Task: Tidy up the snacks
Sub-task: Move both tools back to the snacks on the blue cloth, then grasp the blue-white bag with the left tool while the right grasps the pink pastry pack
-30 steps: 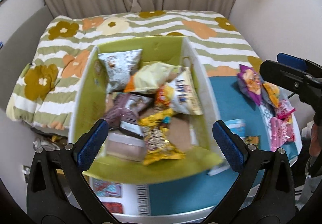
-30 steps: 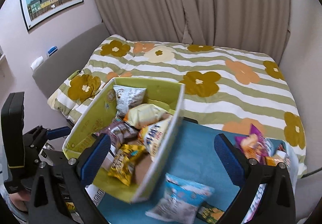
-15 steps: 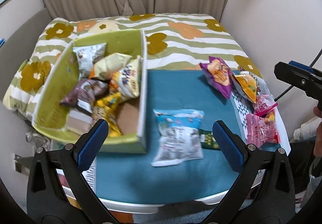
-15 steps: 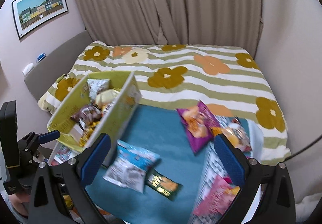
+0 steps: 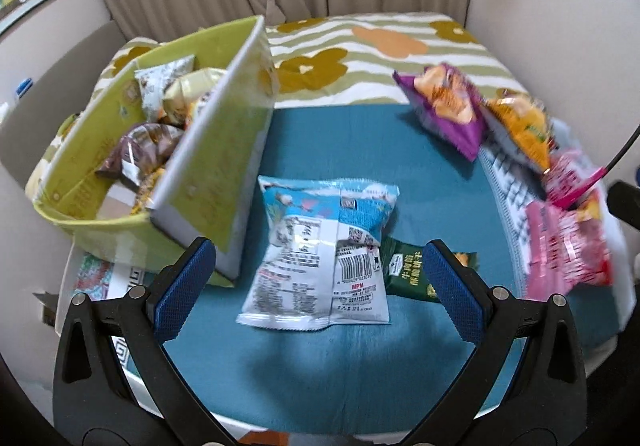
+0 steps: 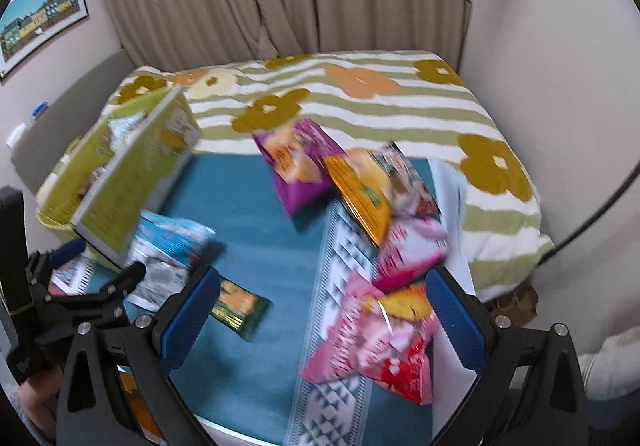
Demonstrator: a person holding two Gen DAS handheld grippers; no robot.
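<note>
On the teal table (image 5: 320, 366) lie six loose snack packets; both hand-held grippers, left (image 5: 320, 290) and right (image 6: 320, 316), gape empty.

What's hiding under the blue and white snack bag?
A dark green packet pokes out from under the blue and white snack bag at its right edge. Only part of the packet shows; the rest is covered. Whatever else lies beneath, besides the blue table, can't be seen.

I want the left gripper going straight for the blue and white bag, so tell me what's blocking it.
Nothing visible blocks it. The left gripper is open, and the blue and white bag lies flat on the teal mat, framed between its fingers. The dark green packet is tucked under the bag's right edge, and the green box stands just left.
</note>
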